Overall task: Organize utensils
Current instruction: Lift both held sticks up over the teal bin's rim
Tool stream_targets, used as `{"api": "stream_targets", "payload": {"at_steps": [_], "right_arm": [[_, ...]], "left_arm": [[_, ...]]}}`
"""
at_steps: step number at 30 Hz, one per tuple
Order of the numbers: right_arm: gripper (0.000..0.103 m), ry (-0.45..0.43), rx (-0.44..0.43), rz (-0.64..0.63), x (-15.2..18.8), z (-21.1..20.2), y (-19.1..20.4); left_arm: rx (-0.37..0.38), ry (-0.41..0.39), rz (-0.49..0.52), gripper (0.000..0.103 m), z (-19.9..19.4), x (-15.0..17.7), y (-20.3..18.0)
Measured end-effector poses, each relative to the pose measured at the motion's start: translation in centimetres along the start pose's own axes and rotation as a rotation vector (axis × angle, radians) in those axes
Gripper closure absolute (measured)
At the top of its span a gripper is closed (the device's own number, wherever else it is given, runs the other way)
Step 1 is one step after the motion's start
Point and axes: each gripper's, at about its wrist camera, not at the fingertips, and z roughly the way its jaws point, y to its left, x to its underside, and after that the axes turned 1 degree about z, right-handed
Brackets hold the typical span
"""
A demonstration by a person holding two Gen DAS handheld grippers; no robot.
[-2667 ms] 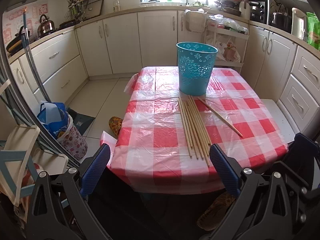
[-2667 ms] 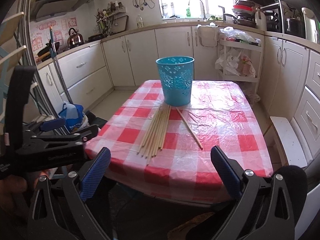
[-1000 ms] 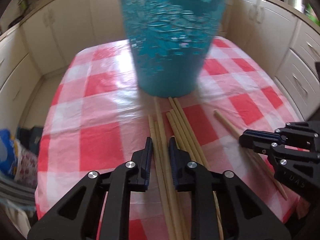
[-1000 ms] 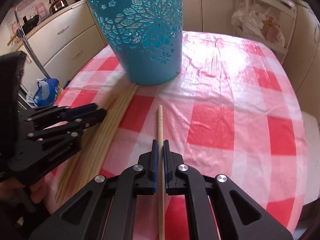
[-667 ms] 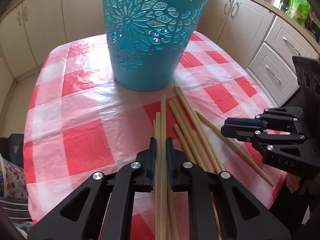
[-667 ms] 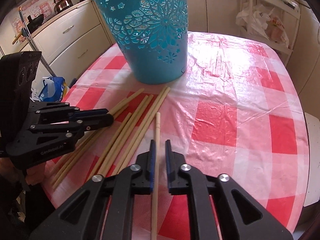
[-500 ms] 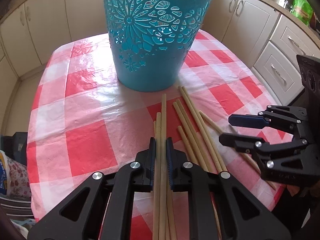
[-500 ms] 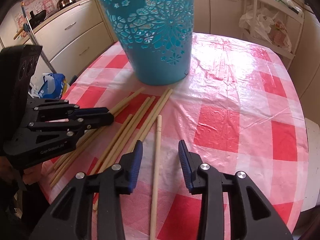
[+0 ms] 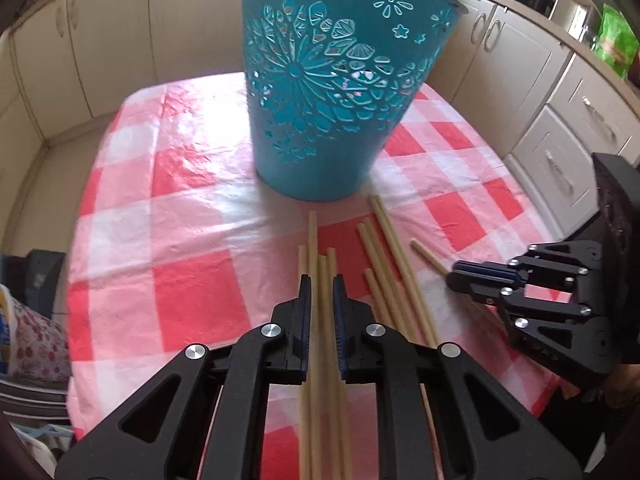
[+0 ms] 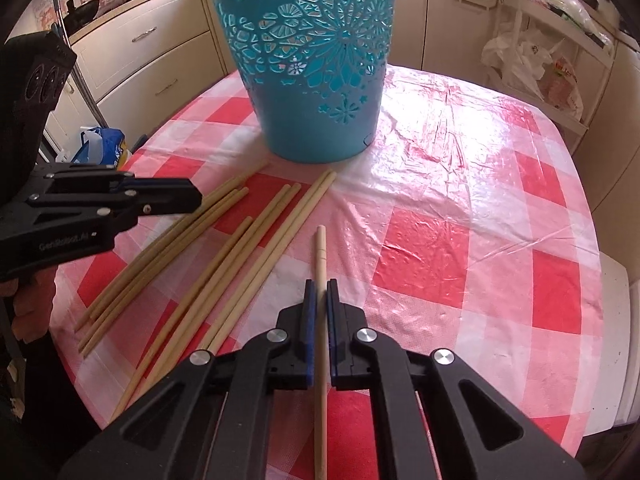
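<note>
While both tools are clamped, risks stack up fast. Left tool (image 9: 320, 292) is narrowed onto a bunch of chopsticks (image 9: 320, 320), approx 2-3 sticks btw its pads, w/ more loose sticks (image 9: 384, 264) just beside on the checkered counter (image 9: 192, 292). Right tool (image 10: 321, 296) is pinched shut on a single chopstick (image 10: 321, 264) lying apart from the pile, tip pointing toward the teal basket (image 10: 316, 64). Basket stands upright at the far side of the counter, right behind the stick ends. Likely failure pts: left bundle is uneven, so one stick could slide out on lift & fall off the counter edge; grip sits near the close ends, so long free ends will droop or swing & could knock the basket or catch its cut-out holes. Glossy plastic cloth looks slippery, dragged sticks may scatter neighbours. Both tools are near each other, so raising together risks a clash. Basket is light-looking; a poke at the rim could tip it.
</note>
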Motion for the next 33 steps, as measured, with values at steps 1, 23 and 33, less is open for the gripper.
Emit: {"api": "stream_targets", "payload": {"at_steps": [1,23,33], "right_arm": [[0.097,0.003,0.009,-0.012,-0.1,0.1,0.2],[0.097,-0.046,-0.119,0.108,0.2,-1.9,-1.5],[0.097,-0.678,-0.327,0.346,-4.3,-14.3,-3.1]], "left_arm": [[-0.008,0.010,0.000,0.093,0.2,-0.1,0.2],[-0.051,0.016,0.071,0.099,-1.9,-0.5,-0.4],[0.079,-0.536,-0.078,0.099,-15.2,-5.1,1.0]]}}
